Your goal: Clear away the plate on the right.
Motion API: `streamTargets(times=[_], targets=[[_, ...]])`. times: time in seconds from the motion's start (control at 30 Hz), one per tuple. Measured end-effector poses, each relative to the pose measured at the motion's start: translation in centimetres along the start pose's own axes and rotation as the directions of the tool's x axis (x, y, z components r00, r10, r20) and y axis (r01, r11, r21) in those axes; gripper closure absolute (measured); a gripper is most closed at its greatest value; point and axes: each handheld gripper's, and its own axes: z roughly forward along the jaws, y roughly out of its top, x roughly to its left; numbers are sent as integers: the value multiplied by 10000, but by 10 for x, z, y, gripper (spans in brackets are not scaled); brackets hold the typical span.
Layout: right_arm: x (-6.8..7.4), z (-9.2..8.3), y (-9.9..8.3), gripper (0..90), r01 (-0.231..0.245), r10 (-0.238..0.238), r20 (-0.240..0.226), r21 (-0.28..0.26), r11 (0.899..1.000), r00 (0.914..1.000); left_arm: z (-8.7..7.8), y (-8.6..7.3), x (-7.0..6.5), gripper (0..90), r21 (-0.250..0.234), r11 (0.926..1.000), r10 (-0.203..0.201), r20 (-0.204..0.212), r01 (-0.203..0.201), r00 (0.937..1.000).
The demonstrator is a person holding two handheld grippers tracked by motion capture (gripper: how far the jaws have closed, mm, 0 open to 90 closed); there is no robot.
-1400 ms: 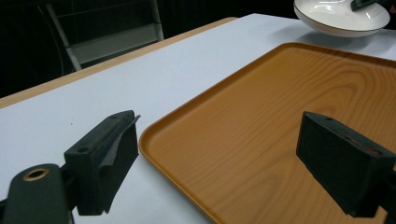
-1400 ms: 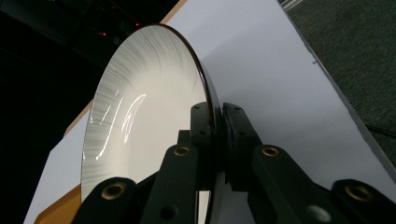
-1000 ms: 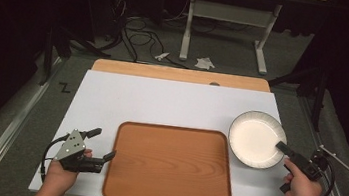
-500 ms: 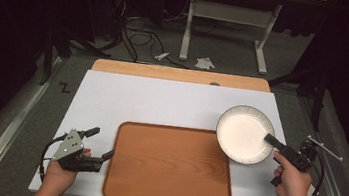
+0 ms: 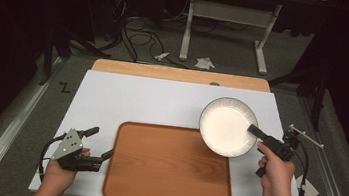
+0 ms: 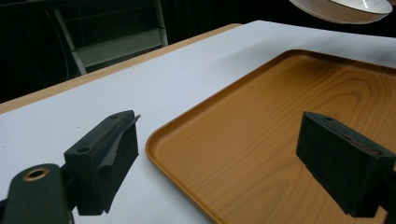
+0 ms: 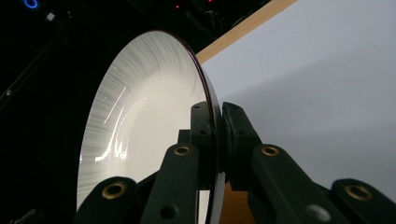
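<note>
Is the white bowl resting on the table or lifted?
Lifted. The right gripper pinches the white bowl by its rim, and the left gripper view shows it hanging above the tray.

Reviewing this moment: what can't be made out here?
- Underside of the white bowl: faces away in the high view; the right gripper hides it in its own view.
- Bowl in the left gripper view: cut by the top edge.
- Wooden tray: near corner behind the left gripper.
</note>
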Motion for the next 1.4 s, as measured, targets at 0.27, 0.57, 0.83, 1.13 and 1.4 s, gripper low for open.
streamTargets(times=[0.27, 0.57, 0.83, 1.13, 1.4], targets=[[9, 10, -19, 857, 91, -66, -389, 633, 9980, 9992, 1, 1, -1, 134, -3, 10000, 50, 84, -50, 10000], [23, 25, -33, 856, 662, -591, -534, 1430, 9875, 9968, 2, 1, -1, 134, -33, 10000, 52, 86, -52, 9999], [36, 38, -45, 856, 1149, -1036, -657, 2020, 9726, 9924, 1, 1, -1, 134, -46, 10000, 39, 96, -39, 9999], [46, 49, -55, 856, 1406, -1216, -893, 2528, 9573, 9885, 2, 1, -1, 134, -34, 10000, 43, 91, -42, 9999], [53, 58, -64, 856, 1692, -1463, -1000, 2857, 9433, 9842, 2, 1, -1, 134, -30, 10000, 40, 94, -40, 9999]])
